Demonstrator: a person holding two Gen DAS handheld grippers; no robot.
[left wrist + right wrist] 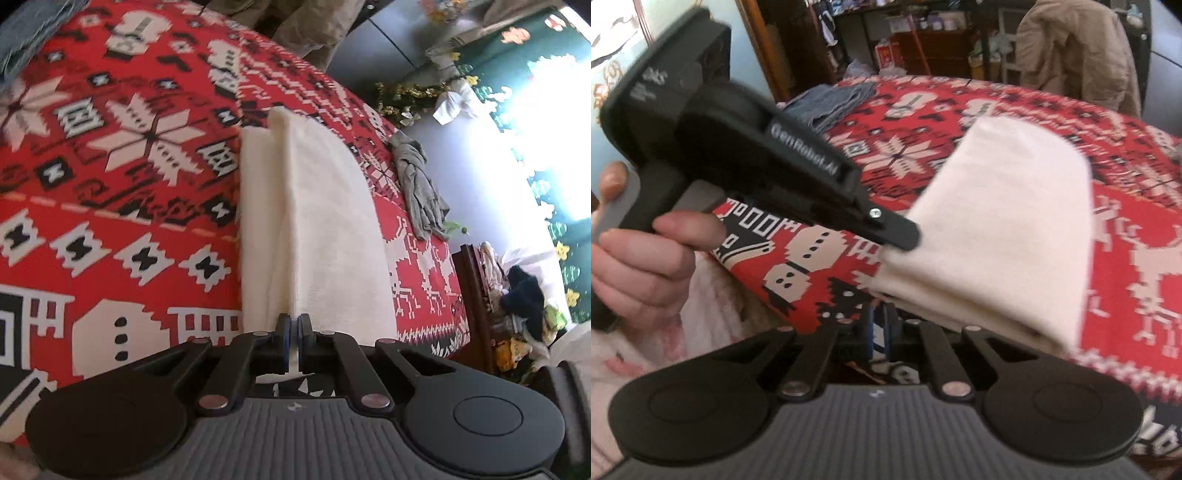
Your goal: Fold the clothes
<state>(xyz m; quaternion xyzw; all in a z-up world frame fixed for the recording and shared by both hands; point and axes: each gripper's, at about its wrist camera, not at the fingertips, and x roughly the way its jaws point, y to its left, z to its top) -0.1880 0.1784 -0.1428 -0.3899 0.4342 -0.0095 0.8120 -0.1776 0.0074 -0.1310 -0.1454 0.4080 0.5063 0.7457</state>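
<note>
Both tongs are closed: the left gripper [294,326] pinches the near edge of the cream cloth [317,229], while the right gripper [880,325] looks shut on nothing, just beside the cloth's near edge. Folded, the cloth lies on the red patterned blanket [110,192]. It looks soft, light and limp; corners or doubled edges seem the best hold. "GenRobot.AI" reads on the left gripper's side.
</note>
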